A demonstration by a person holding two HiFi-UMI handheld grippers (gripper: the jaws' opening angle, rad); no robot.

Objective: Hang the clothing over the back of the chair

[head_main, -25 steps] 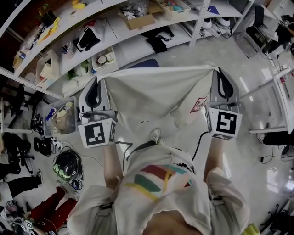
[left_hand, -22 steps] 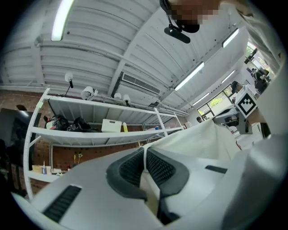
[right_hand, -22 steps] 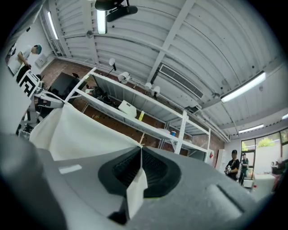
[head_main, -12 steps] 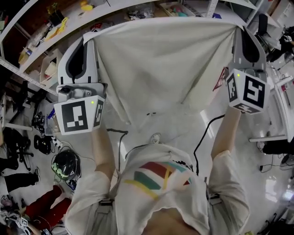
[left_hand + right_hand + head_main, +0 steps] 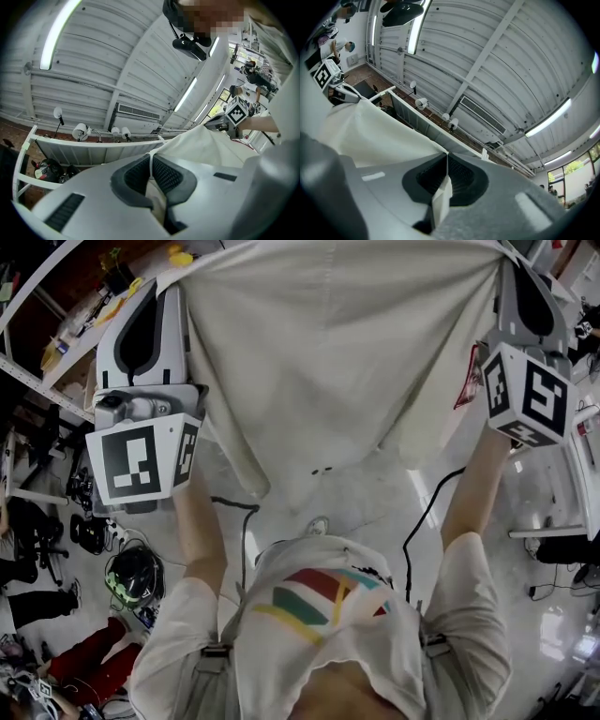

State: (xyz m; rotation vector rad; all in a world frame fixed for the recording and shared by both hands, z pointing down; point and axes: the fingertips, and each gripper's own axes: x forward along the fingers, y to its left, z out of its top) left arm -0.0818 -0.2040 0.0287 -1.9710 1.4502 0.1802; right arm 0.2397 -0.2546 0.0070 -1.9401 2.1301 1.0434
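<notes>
Cream garment (image 5: 347, 343) held up and spread flat before the person, one top corner clamped between the closed jaws of the left gripper (image 5: 151, 161), the other between those of the right gripper (image 5: 446, 161), its lower edge hanging free above the floor (image 5: 375, 498).

Your pale floor (image 5: 361, 502) carries a dark helmet (image 5: 134, 575) at your left, with a red cloth (image 5: 94, 664) lying near it.
</notes>
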